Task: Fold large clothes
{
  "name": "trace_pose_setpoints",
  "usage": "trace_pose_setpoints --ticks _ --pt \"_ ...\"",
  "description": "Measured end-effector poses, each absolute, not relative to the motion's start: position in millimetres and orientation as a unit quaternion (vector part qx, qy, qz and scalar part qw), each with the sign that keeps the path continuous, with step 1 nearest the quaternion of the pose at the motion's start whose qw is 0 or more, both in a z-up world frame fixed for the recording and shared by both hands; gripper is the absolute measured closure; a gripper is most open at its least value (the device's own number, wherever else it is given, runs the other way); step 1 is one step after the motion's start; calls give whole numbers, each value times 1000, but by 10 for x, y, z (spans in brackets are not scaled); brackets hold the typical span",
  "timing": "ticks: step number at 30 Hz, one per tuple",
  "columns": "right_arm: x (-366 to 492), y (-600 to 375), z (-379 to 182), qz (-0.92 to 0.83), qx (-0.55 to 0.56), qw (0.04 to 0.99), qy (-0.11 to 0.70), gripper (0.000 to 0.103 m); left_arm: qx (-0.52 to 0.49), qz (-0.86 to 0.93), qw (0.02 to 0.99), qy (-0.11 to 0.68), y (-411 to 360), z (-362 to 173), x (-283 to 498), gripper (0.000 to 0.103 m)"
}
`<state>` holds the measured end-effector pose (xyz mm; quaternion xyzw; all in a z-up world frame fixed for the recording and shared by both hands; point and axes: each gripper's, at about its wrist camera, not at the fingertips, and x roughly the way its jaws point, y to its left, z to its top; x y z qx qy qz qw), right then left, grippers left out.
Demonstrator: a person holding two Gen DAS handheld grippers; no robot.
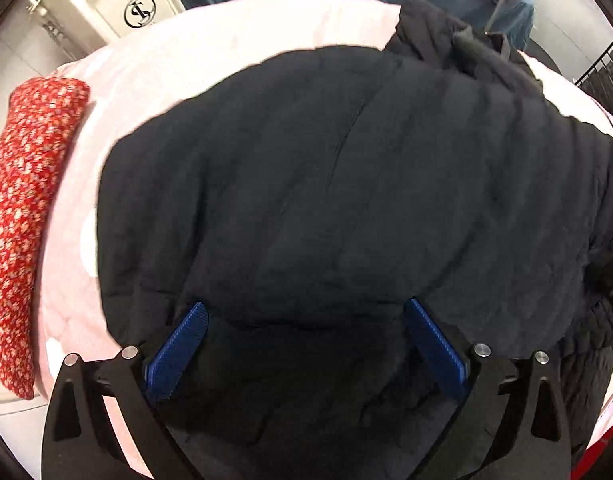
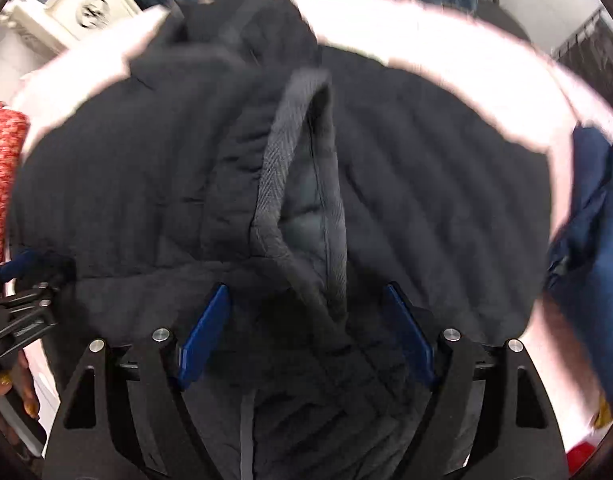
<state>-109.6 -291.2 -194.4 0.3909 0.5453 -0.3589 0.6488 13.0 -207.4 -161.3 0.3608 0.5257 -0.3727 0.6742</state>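
Observation:
A black quilted jacket (image 1: pixel 346 184) lies spread over a pink bed cover (image 1: pixel 194 52), its collar end bunched at the far right. My left gripper (image 1: pixel 305 306) hovers just above the jacket's near part, open, with its blue pads (image 1: pixel 186 344) wide apart and nothing pinched. In the right wrist view the jacket (image 2: pixel 426 184) shows its grey-trimmed collar (image 2: pixel 274 168) lying folded on top. My right gripper (image 2: pixel 306 289) stands open over it; the collar's trim runs down between the pads (image 2: pixel 204 332) without touching either. The left gripper (image 2: pixel 14 312) appears at that view's left edge.
A red floral pillow (image 1: pixel 26 200) lies along the bed's left side. A cream appliance (image 1: pixel 106 0) stands beyond the far left corner. Dark blue cloth (image 2: pixel 594 216) lies on the bed at the right. A hand (image 2: pixel 14 392) shows at lower left. A dark rack (image 1: pixel 606 76) stands far right.

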Motion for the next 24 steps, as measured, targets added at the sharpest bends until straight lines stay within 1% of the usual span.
trace_pose_setpoints --ticks 2,4,8,12,17,20,24 --pt "-1135 -2966 -2078 -363 420 633 540 10 353 -373 668 538 -2080 -1688 178 5" --pt "-1153 -3018 -2170 -366 432 624 539 6 341 -378 663 549 -2078 -1764 231 5" --pt "-1132 -3085 -2268 -357 436 626 539 5 336 -384 665 545 -2072 -1829 243 4" --pt "-1173 -3078 -2287 -361 437 638 522 4 333 -382 668 544 -2054 -1826 214 4" --pt "-1401 -2837 -2266 -370 427 660 495 4 324 -389 678 534 -1964 -1839 200 4" --pt "-1454 -2775 -2256 -367 427 661 496 4 323 -392 686 521 -1845 -1799 120 4" --pt "-1455 -2808 -2171 -346 437 646 521 5 325 -389 686 521 -1759 -1720 47 5"
